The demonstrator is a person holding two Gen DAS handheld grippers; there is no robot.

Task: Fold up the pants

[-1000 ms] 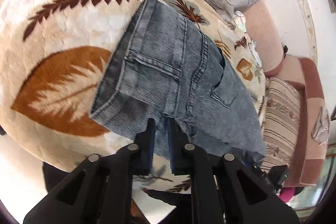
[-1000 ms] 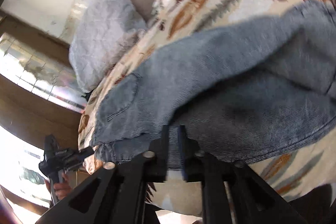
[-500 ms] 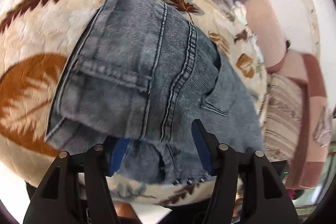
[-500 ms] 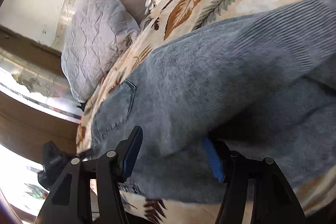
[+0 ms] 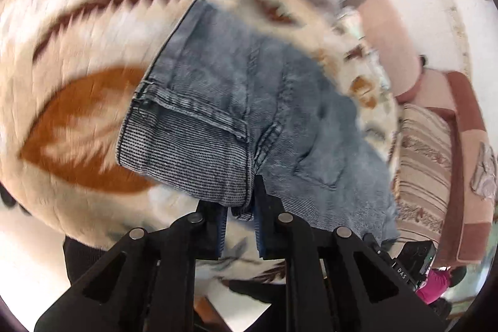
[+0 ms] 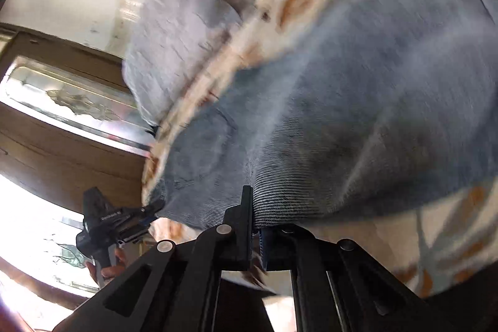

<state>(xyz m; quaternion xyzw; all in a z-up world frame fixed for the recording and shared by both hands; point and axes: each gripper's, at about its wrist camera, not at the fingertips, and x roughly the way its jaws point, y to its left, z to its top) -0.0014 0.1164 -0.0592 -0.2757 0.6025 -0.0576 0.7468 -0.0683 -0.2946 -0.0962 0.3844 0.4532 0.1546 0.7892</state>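
Two hand-held grippers clamp jeans (image 5: 236, 114) on blanket (image 5: 77, 101).

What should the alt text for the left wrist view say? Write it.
The left gripper is closing on the near edge of folded grey-blue jeans, denim between its fingers. The jeans lie on a cream blanket with brown leaf prints; the picture is motion-blurred.

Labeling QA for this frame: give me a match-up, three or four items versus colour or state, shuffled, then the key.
Items:
1 pants
2 blanket
3 pillow
4 right gripper

Descriptions:
A cream with brown leaves
B grey, quilted
C shut on fabric
D blue-grey denim

Pairs: 1-D, 2-A, 3-B, 4-C
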